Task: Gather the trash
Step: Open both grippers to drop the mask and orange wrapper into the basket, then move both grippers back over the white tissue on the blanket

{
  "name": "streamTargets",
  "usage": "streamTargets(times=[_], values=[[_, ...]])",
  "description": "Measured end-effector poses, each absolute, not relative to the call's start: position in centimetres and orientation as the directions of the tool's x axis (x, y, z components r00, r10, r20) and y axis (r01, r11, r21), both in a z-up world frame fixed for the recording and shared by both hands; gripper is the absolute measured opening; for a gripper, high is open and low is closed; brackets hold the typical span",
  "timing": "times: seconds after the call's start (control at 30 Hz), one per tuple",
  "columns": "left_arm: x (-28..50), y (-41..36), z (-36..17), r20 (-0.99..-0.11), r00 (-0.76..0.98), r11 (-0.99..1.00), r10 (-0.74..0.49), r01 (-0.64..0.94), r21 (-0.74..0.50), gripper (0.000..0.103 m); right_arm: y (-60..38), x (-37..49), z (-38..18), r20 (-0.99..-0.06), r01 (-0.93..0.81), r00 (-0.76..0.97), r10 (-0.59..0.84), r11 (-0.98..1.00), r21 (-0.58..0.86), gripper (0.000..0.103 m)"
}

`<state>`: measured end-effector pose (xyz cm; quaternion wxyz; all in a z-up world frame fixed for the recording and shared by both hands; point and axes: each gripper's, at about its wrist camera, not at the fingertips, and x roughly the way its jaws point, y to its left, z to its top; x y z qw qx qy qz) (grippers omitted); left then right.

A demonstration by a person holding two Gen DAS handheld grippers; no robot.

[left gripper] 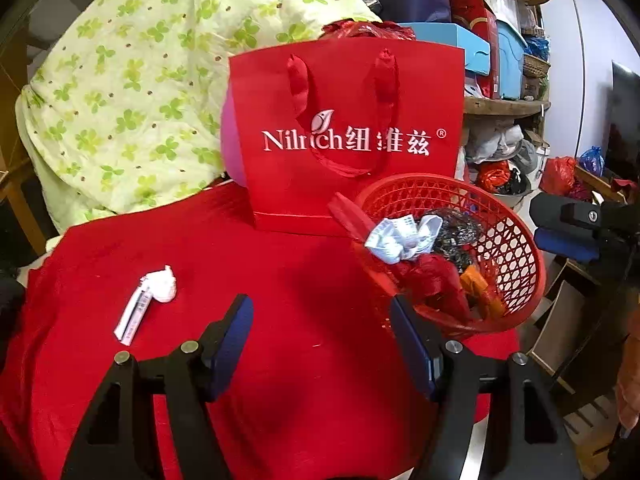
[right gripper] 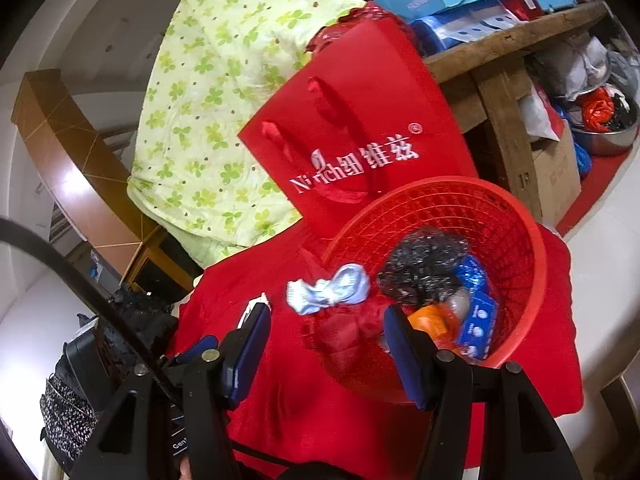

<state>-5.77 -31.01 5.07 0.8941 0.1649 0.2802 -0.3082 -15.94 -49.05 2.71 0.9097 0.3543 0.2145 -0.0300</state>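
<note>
**One scrap left on the cloth, to the left of the open left gripper**

A red tablecloth (left gripper: 280, 280) fills the lower half of the left wrist view. On it, at lower left of the frame, lies the remaining trash: a crumpled white tissue with a paper strip (left gripper: 146, 300). Its long axis runs diagonally, from lower left up to the right. It sits left of and slightly beyond the left gripper (left gripper: 322, 328), whose jaws stand apart with nothing between them.

At right of that frame a red mesh basket (left gripper: 516, 240) already holds wrappers and a pale crumpled paper (left gripper: 402, 236) near its rim.

The right gripper (right gripper: 326, 340) is also apart and empty, hanging by the basket's near edge. In its view, the white strip is only a sliver beside the left finger, so the left hand looks nearer. The right view shows blue packets deep in the basket, hidden from the left camera.
</note>
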Motion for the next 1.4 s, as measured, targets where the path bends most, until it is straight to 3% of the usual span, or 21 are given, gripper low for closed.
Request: streamTargets(times=[0.73, 1.4], values=[[-5.3, -22.8, 6.6, -0.547, 0.720, 0.821, -0.427, 0.562, 0.098, 0.071, -41.1, -13.1, 6.3, -0.424, 0.116, 0.893, 0.149, 0.836, 0.537, 0.063], [-0.3, -12.9, 4.1, -0.577, 0.738, 0.904, -0.349, 0.427, -0.002, 0.072, -31.3, -5.9, 6.0, -0.507, 0.017, 0.827, 0.243, 0.891, 0.454, 0.063]])
